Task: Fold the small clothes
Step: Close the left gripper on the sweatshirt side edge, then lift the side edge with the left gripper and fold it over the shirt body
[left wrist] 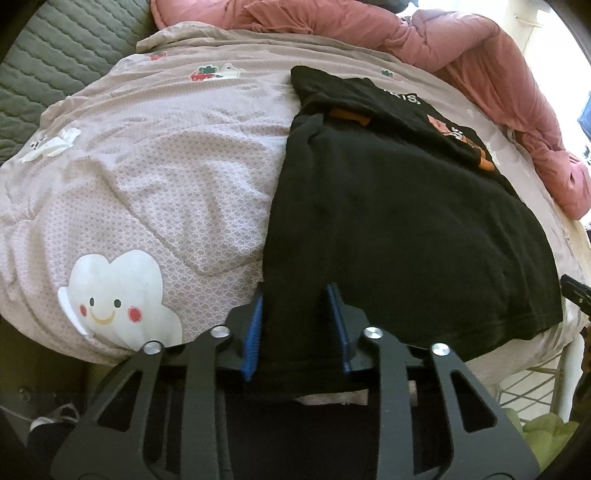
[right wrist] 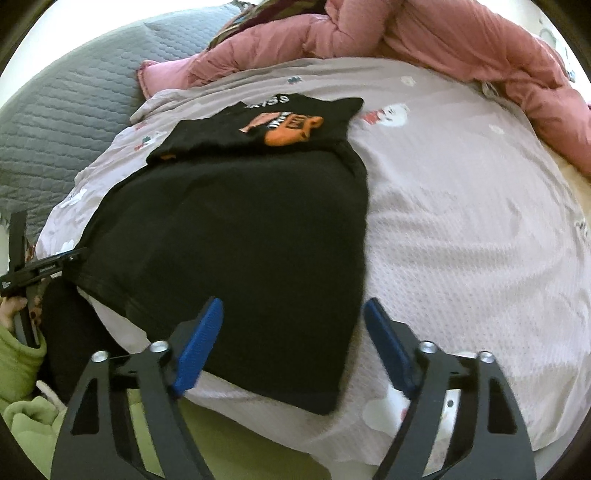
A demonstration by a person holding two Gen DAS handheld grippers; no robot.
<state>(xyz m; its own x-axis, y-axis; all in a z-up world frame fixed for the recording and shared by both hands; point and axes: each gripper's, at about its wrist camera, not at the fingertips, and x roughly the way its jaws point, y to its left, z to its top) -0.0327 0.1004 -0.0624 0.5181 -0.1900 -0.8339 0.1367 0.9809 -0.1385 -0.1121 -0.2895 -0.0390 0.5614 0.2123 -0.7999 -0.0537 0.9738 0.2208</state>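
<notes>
A black T-shirt lies flat on the bed, its top part folded down so an orange print shows. My left gripper sits at the shirt's near left hem corner, blue pads closed against the bunched black cloth between them. From the right wrist view that gripper pinches the same corner at the bed's edge. My right gripper hovers over the near right hem corner of the shirt, jaws wide apart on either side of the cloth without touching it.
The shirt rests on a mauve patterned sheet with cloud prints. A pink duvet is heaped along the far side and a grey quilted cover lies far left. A person's green sleeve shows at the near edge.
</notes>
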